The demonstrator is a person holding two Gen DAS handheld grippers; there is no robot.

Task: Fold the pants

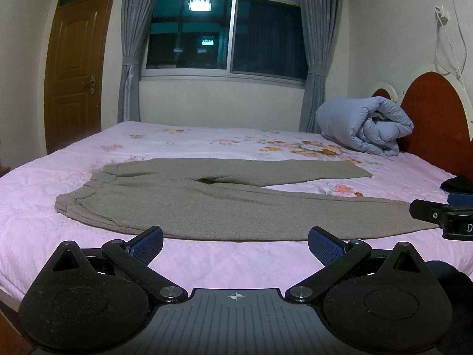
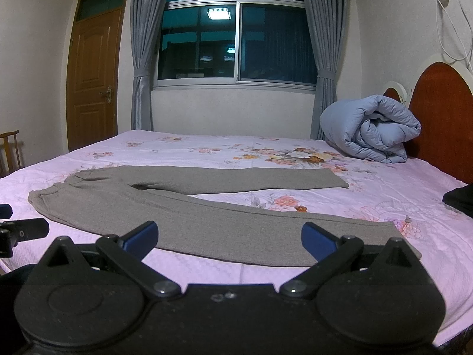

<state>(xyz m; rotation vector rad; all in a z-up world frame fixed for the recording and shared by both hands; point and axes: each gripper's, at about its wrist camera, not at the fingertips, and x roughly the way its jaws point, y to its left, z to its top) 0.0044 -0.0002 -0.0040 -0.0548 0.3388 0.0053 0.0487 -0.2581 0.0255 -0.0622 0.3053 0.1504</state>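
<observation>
Pink floral bedding (image 1: 207, 260) fills most of both your views, with a dark window (image 1: 227, 35) and grey curtains (image 1: 130, 59) behind it and a brown door (image 1: 77, 68) off to the left. Your grey pants (image 1: 207, 204) lie flat across the bed, waistband to the left, legs spread in a narrow V toward the red headboard (image 1: 431, 118). A rolled blue duvet (image 1: 366, 124) sits against that headboard.

Your left gripper (image 1: 235, 245) hovers just short of the near leg, fingers spread wide, holding nothing. Your right gripper (image 2: 229, 241) has its fingers equally far apart, near the near leg's cuff; whether either pad touches the cloth is hard to make out.

At the right edge a dark object (image 2: 461, 199) on the bed is cut off and unidentifiable.
</observation>
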